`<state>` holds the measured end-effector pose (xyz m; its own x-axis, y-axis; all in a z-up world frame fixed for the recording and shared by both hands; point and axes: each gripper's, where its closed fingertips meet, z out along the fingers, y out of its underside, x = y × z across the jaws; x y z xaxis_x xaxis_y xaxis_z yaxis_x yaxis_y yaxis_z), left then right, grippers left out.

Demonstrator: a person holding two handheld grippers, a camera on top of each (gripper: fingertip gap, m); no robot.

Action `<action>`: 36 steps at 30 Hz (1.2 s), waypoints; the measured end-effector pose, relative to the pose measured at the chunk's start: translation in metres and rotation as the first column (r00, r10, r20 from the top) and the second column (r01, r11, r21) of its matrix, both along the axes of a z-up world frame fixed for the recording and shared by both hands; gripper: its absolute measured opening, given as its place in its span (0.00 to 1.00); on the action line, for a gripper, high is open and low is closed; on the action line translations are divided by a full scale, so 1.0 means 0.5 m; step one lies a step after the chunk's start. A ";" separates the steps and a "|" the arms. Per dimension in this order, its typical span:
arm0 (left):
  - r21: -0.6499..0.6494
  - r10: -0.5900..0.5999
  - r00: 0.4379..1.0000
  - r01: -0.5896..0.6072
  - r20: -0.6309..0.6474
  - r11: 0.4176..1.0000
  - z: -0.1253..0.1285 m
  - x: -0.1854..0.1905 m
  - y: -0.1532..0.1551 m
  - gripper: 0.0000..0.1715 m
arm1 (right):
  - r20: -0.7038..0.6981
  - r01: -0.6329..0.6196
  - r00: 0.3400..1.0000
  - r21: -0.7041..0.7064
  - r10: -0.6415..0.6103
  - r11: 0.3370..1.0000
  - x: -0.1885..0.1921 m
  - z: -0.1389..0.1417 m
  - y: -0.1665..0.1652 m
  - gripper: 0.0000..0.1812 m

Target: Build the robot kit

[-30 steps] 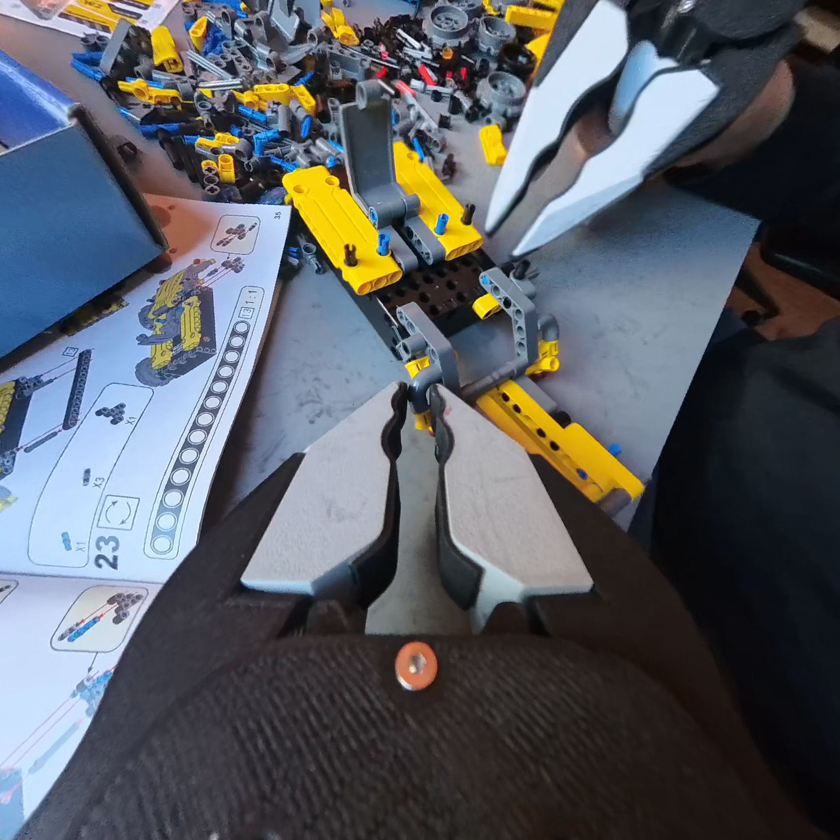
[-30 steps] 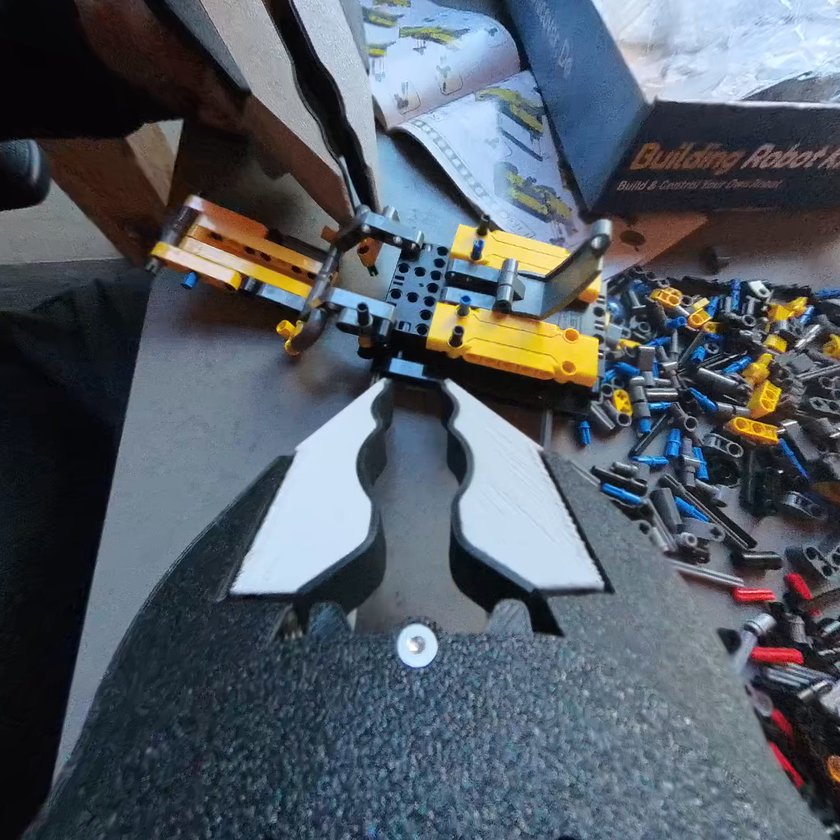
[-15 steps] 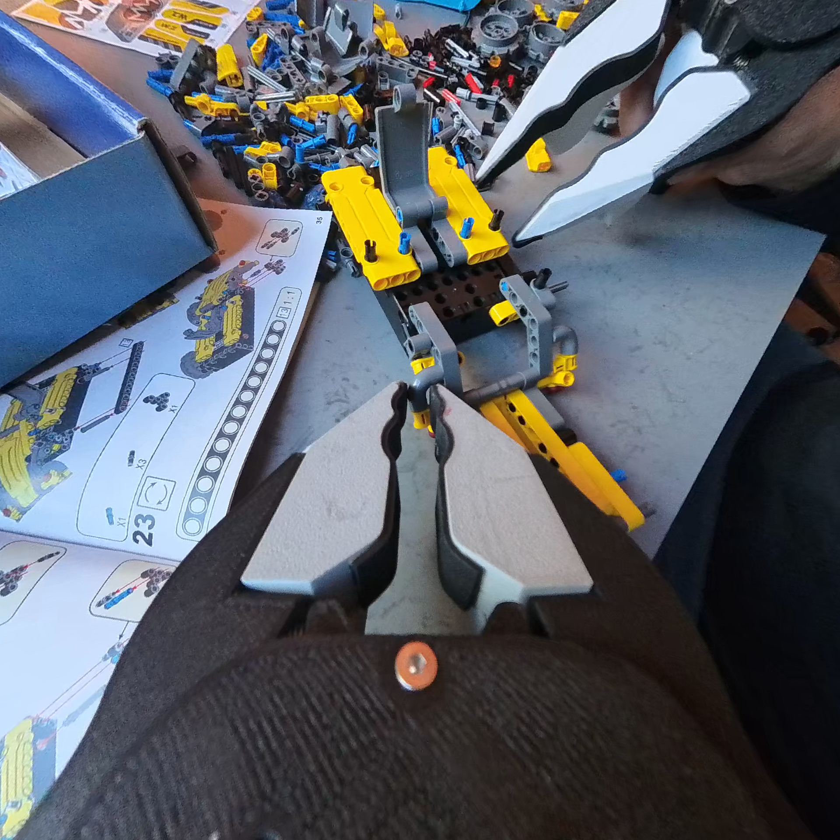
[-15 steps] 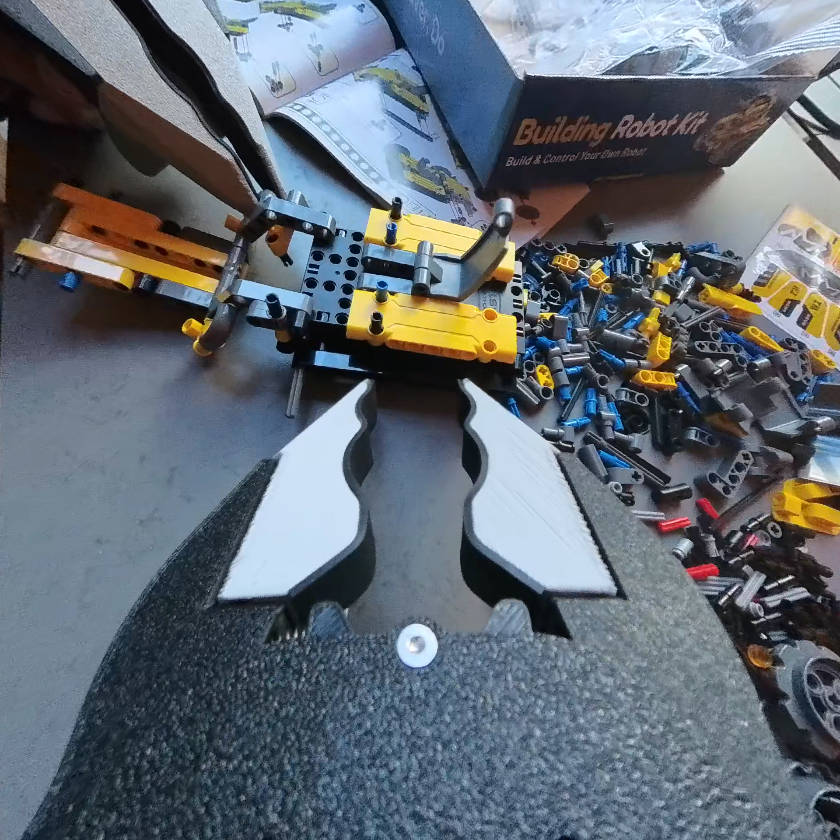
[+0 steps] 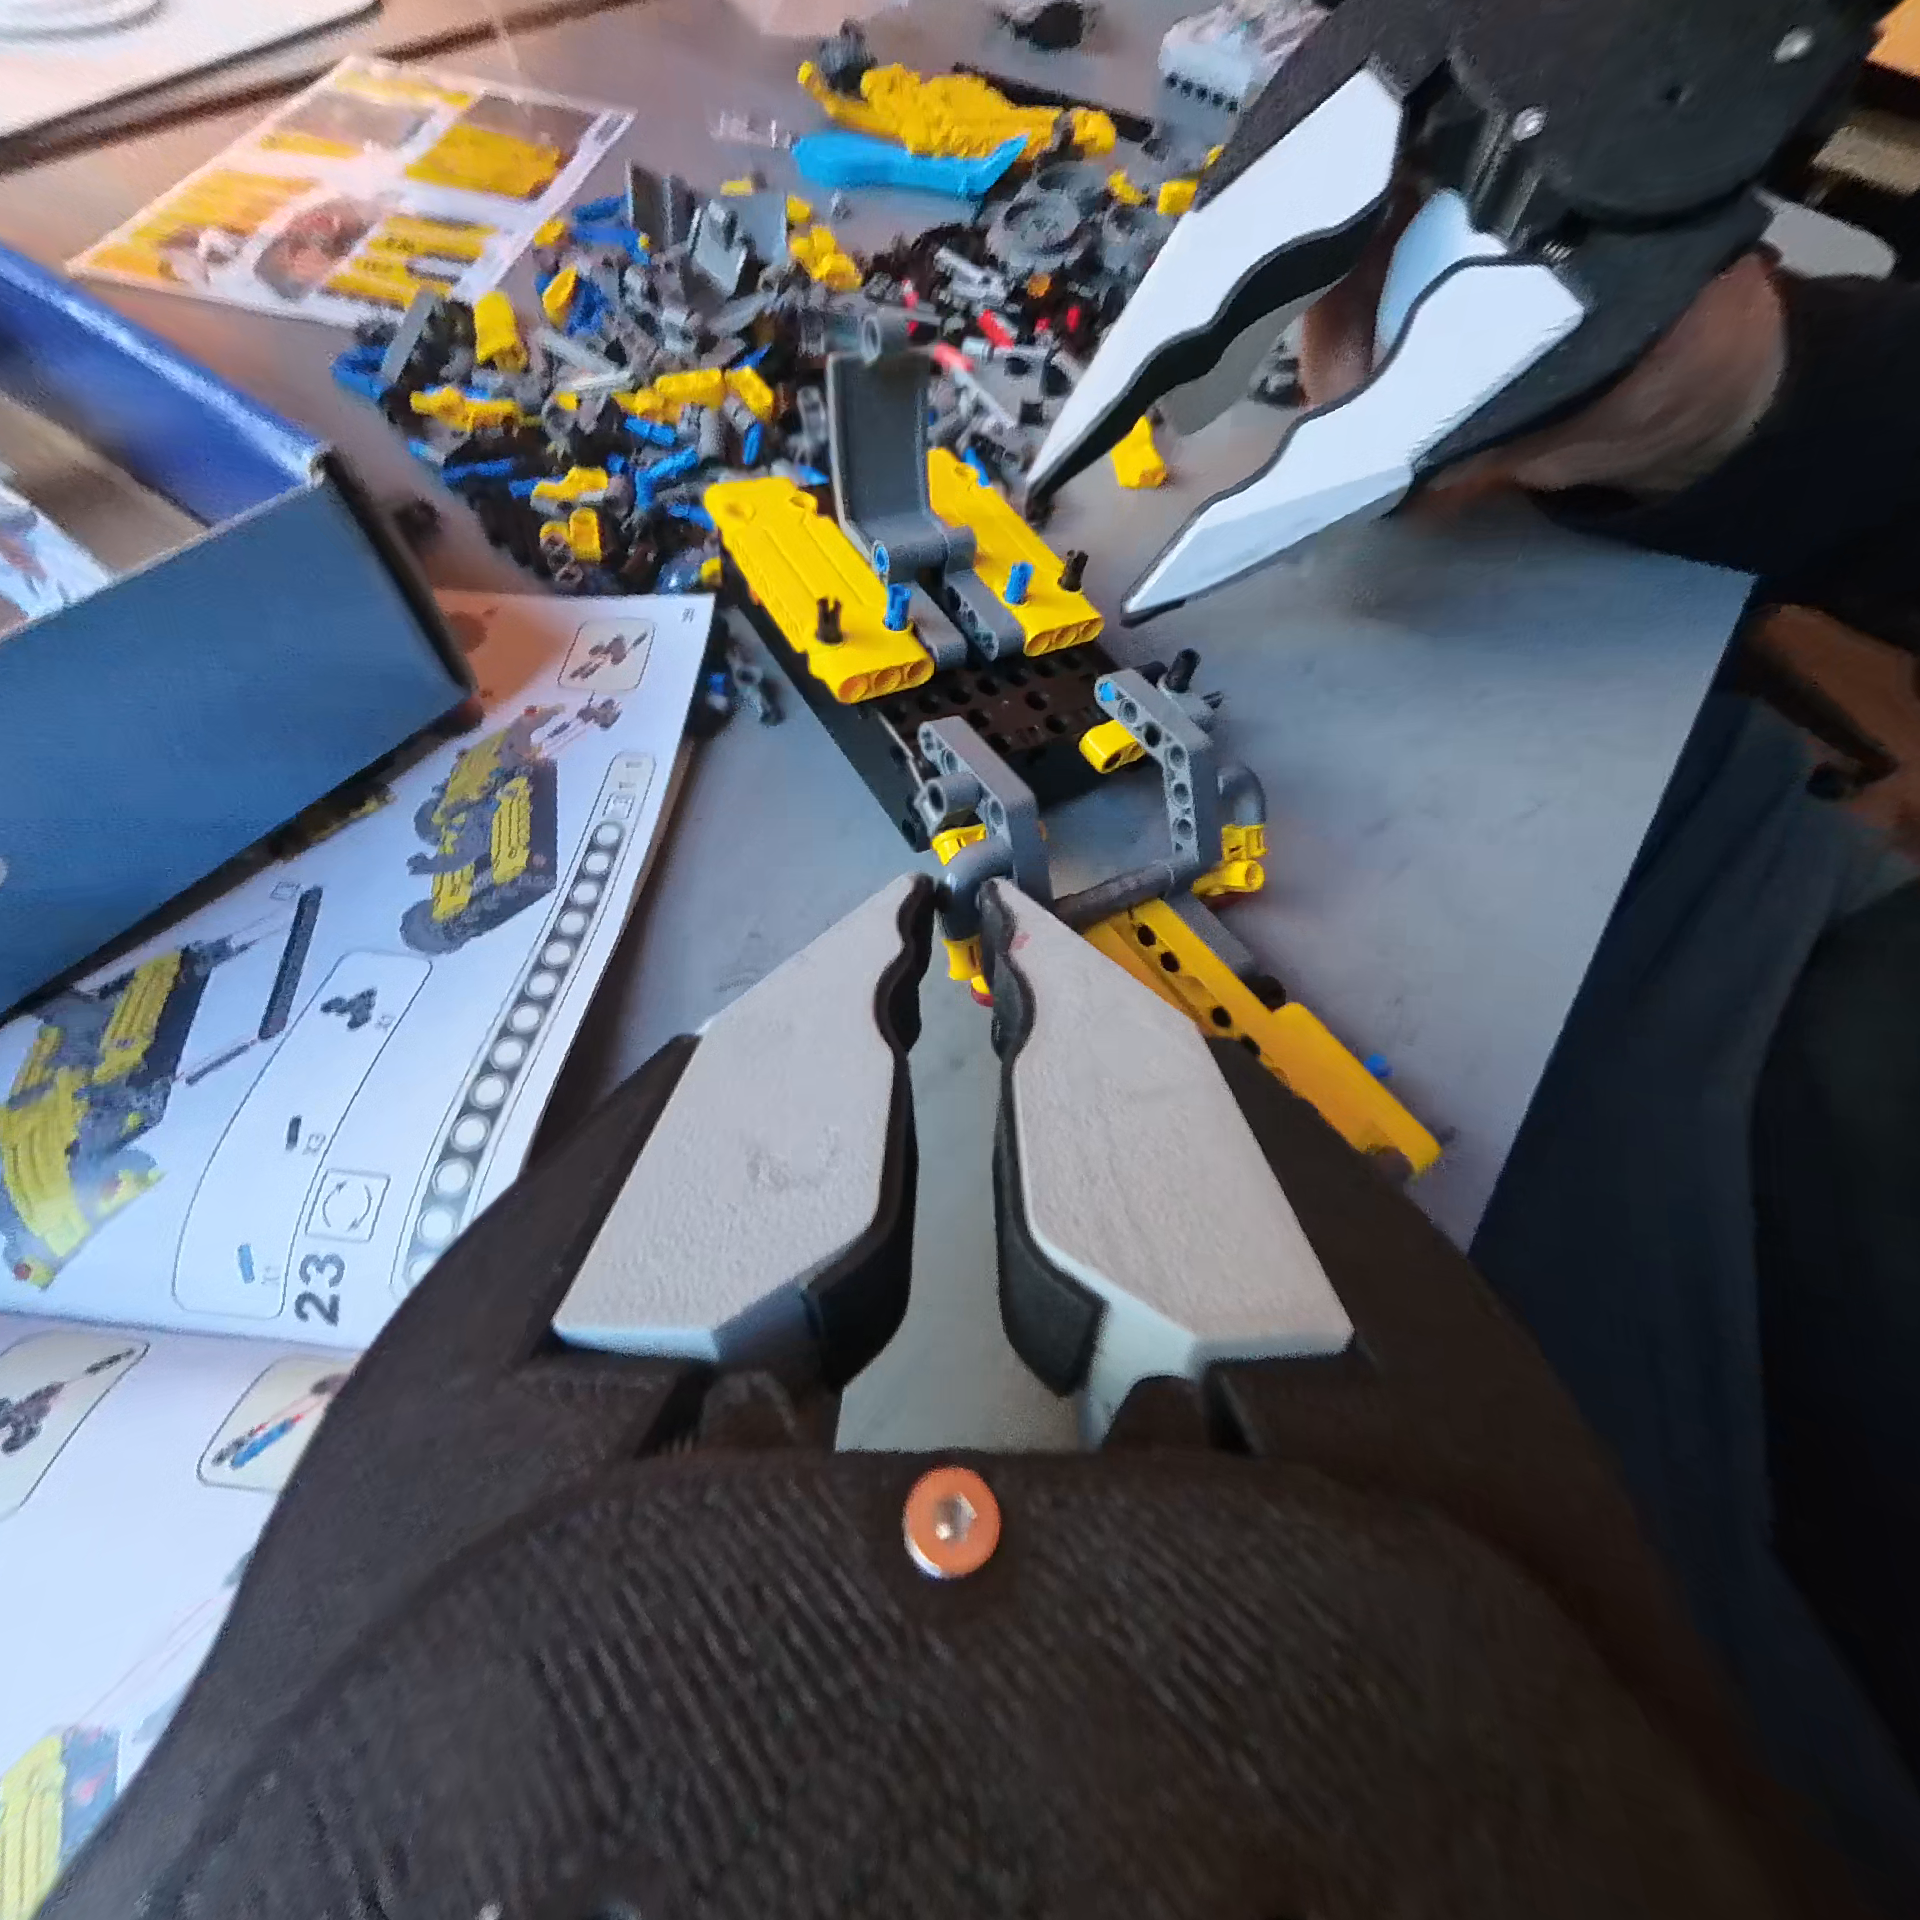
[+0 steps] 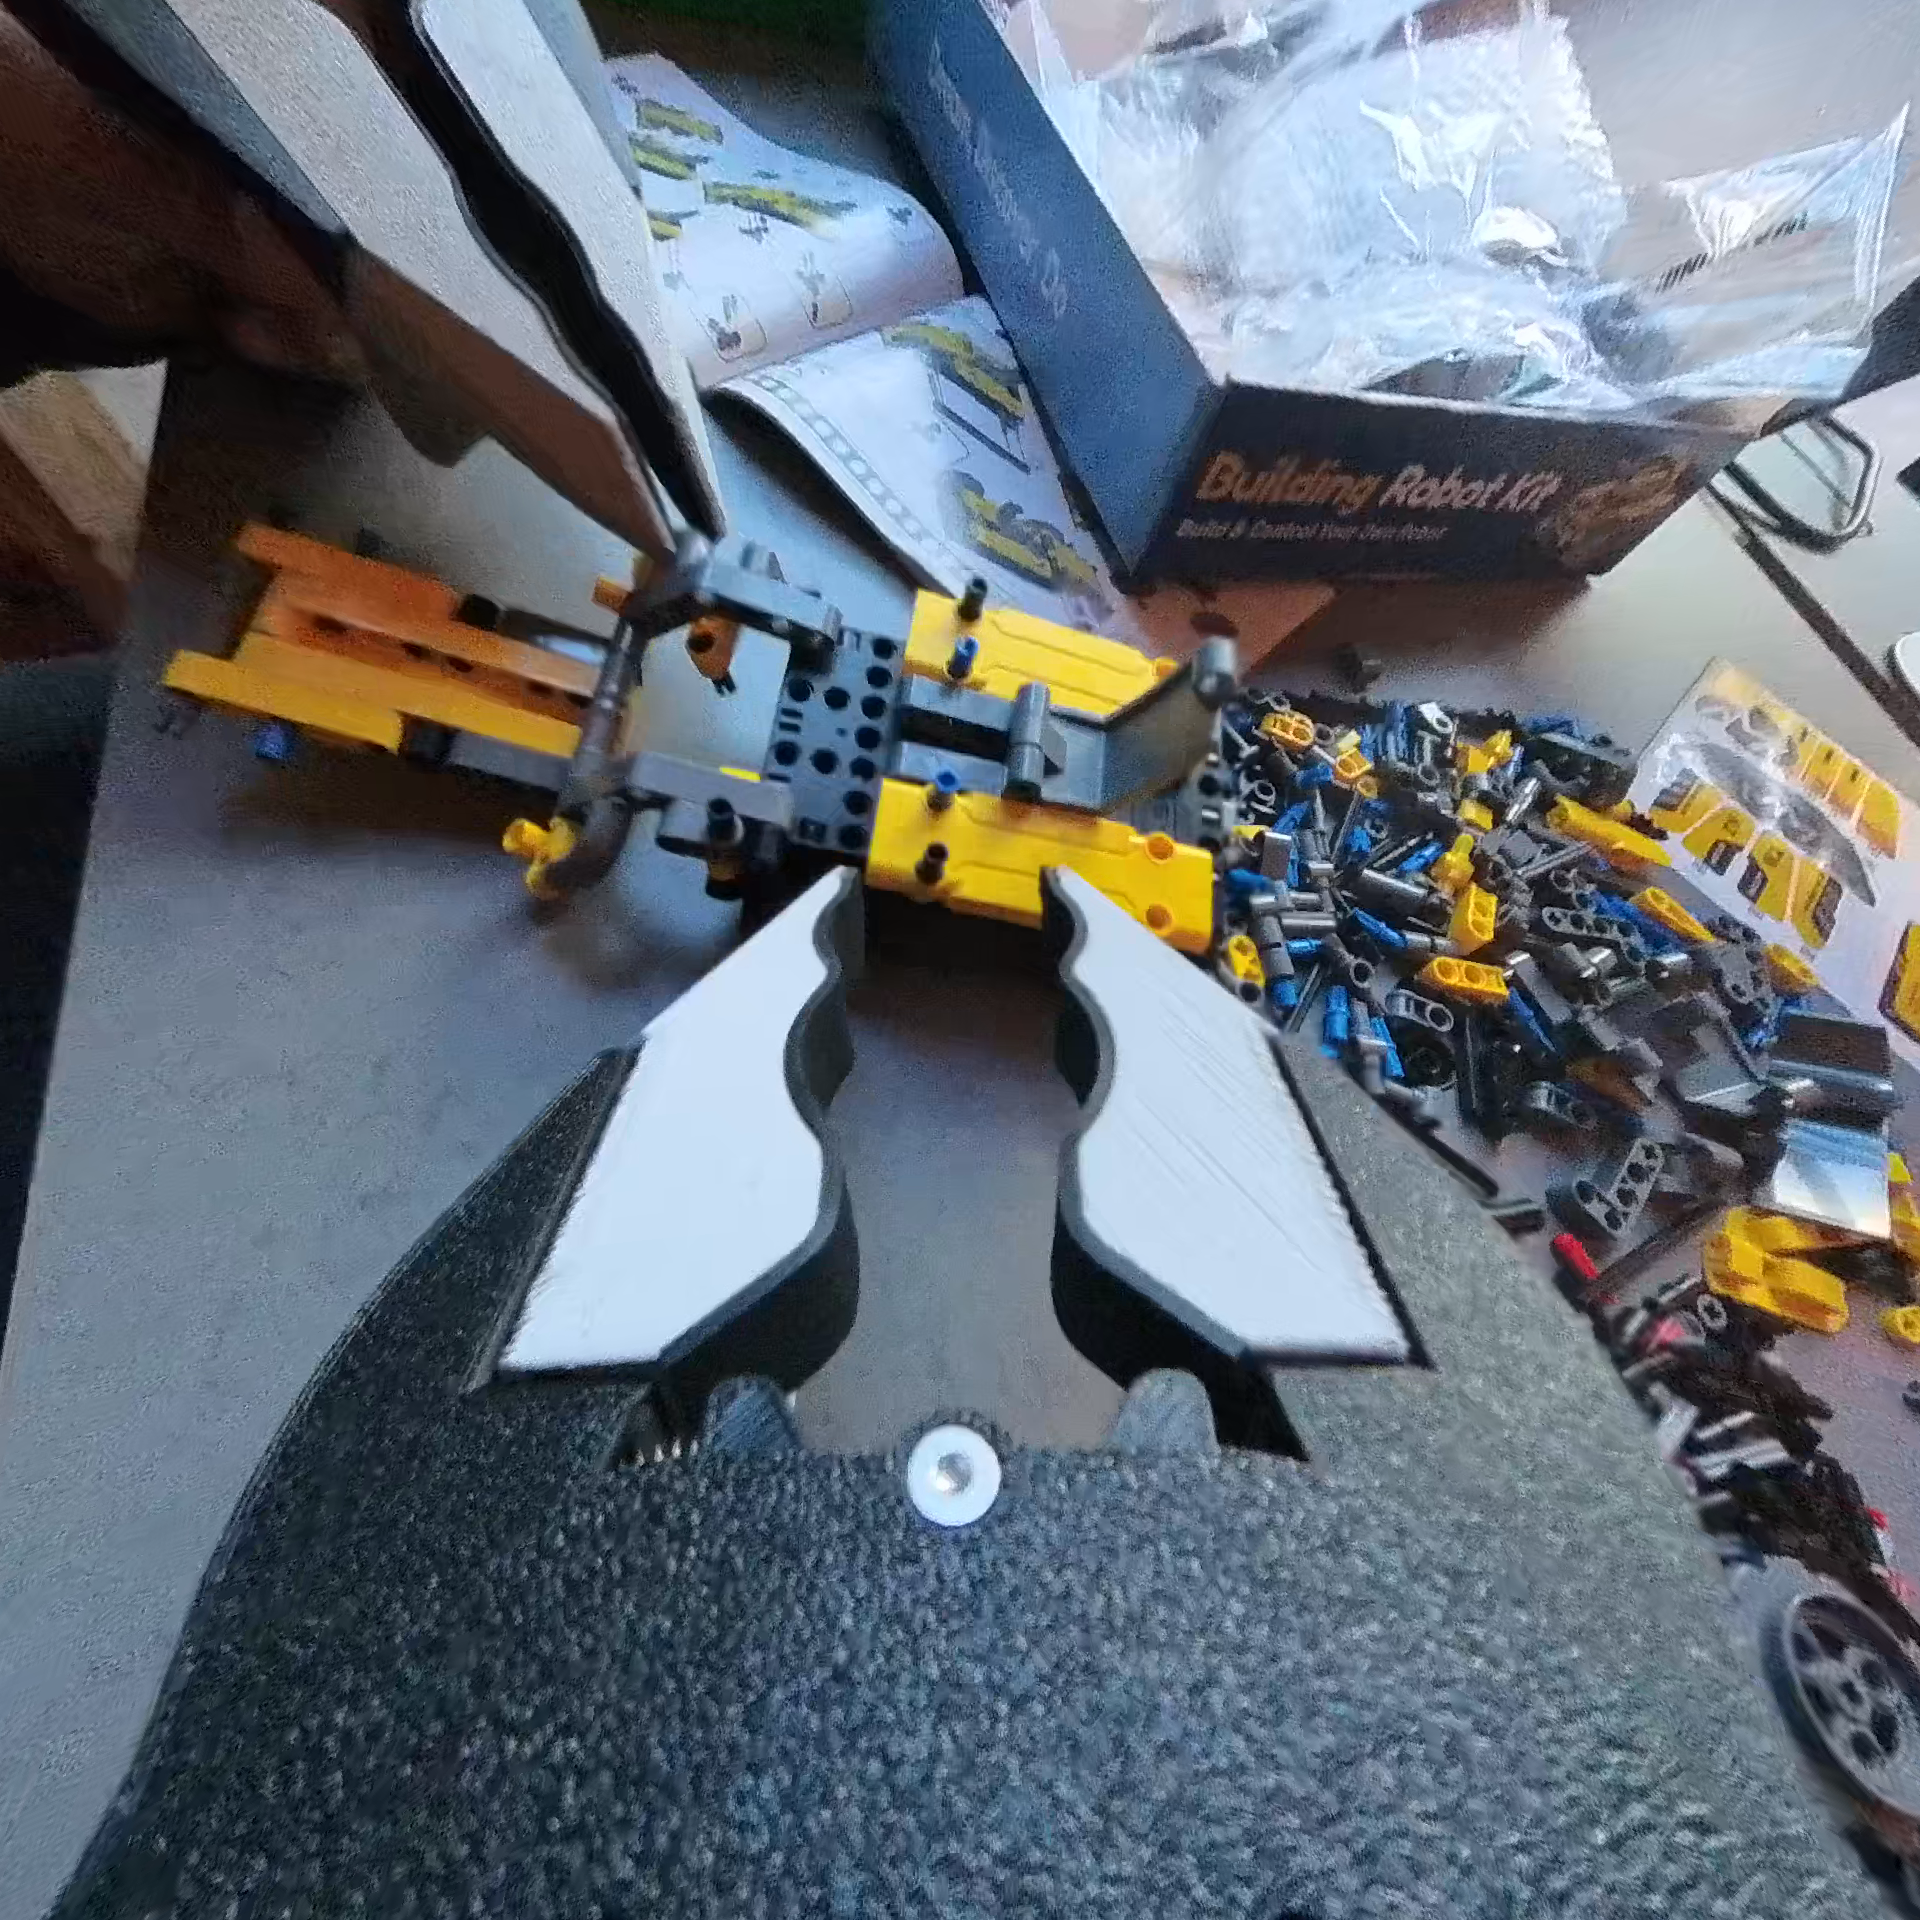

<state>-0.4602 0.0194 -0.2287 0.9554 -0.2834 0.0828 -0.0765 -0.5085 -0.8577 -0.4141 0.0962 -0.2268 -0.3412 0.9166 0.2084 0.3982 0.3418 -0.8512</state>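
A partly built yellow, black and grey brick model (image 5: 977, 644) lies on the grey table; it also shows in the right wrist view (image 6: 883, 748). My left gripper (image 5: 956, 899) is shut on a grey frame piece (image 5: 971, 831) at the model's near end, next to a long yellow arm (image 5: 1278, 1029). In the right wrist view the left gripper (image 6: 686, 530) pinches that same piece (image 6: 748, 592). My right gripper (image 6: 951, 883) is open and empty, its tips just at the side of a yellow panel (image 6: 1029, 862). It also shows in the left wrist view (image 5: 1086, 551).
A blue box (image 5: 208, 707) holding clear plastic bags (image 6: 1455, 187) stands behind an open instruction booklet (image 5: 364, 987). A pile of small loose parts (image 6: 1507, 914) lies beyond the model. A sticker sheet (image 5: 343, 197) and a wheel (image 6: 1849, 1704) lie nearby. The table edge (image 5: 1610, 987) is close. There is about 10 cm between the tips of the two grippers. To the wheel (image 6: 1849, 1704): right tips about 20 cm, left tips about 30 cm. Seen from the left wrist view (image 5: 1040, 233) as well.
My right gripper has opened wider and moved in close to the model's yellow panel. My left gripper has kept its hold on the grey frame piece.
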 end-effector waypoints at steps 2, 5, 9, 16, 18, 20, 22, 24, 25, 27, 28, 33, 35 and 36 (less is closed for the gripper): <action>0.055 -0.002 1.000 0.003 -0.020 0.998 0.014 0.003 0.004 0.00 | -0.064 -0.023 0.998 0.025 0.025 0.999 -0.002 0.018 -0.012 0.19; 0.135 0.066 0.997 -0.060 -0.036 0.989 0.036 -0.016 0.005 0.00 | -0.136 -0.022 0.990 0.094 0.035 0.995 -0.004 0.035 -0.015 0.19; 0.254 0.203 0.979 -0.200 0.017 0.946 0.075 -0.063 0.000 0.07 | -0.198 0.017 0.980 0.102 0.003 0.995 -0.006 0.049 0.001 0.20; 0.249 0.241 0.969 -0.245 0.050 0.937 0.076 -0.082 0.002 0.13 | -0.247 0.030 0.969 0.048 -0.018 0.998 -0.017 0.066 0.019 0.20; 0.246 0.234 0.970 -0.241 0.058 0.939 0.076 -0.082 0.002 0.13 | -0.249 0.019 0.969 0.052 -0.005 0.998 -0.019 0.067 0.015 0.20; 0.267 0.243 0.967 -0.253 0.071 0.930 0.083 -0.087 -0.001 0.12 | -0.245 0.008 0.970 0.045 0.003 0.999 -0.022 0.066 0.013 0.20; 0.281 0.248 0.965 -0.262 0.085 0.923 0.089 -0.091 -0.003 0.12 | -0.243 0.012 0.970 0.029 -0.004 1.000 -0.024 0.067 0.016 0.20; 0.295 0.255 0.963 -0.271 0.092 0.916 0.093 -0.094 -0.006 0.12 | -0.252 0.025 0.967 0.009 -0.022 1.000 -0.025 0.072 0.023 0.20; 0.301 0.260 0.961 -0.276 0.092 0.913 0.095 -0.096 -0.007 0.12 | -0.255 0.030 0.966 -0.001 -0.029 1.000 -0.025 0.075 0.026 0.20; 0.310 0.259 0.962 -0.274 0.089 0.910 0.097 -0.095 -0.008 0.12 | -0.260 0.039 0.965 -0.017 -0.043 0.999 -0.027 0.078 0.032 0.20; 0.313 0.257 0.962 -0.271 0.086 0.910 0.098 -0.094 -0.008 0.12 | -0.262 0.045 0.964 -0.020 -0.049 0.999 -0.027 0.079 0.035 0.20; 0.321 0.217 0.972 -0.234 0.088 0.918 0.100 -0.083 -0.009 0.13 | -0.265 0.062 0.962 -0.022 -0.065 0.998 -0.029 0.080 0.044 0.19; 0.316 0.198 0.976 -0.218 0.093 0.924 0.099 -0.078 -0.009 0.14 | -0.262 0.067 0.962 -0.042 -0.076 0.997 -0.029 0.081 0.048 0.20; 0.319 0.198 0.976 -0.217 0.091 0.923 0.100 -0.077 -0.009 0.14 | -0.261 0.070 0.962 -0.050 -0.081 0.996 -0.029 0.081 0.049 0.20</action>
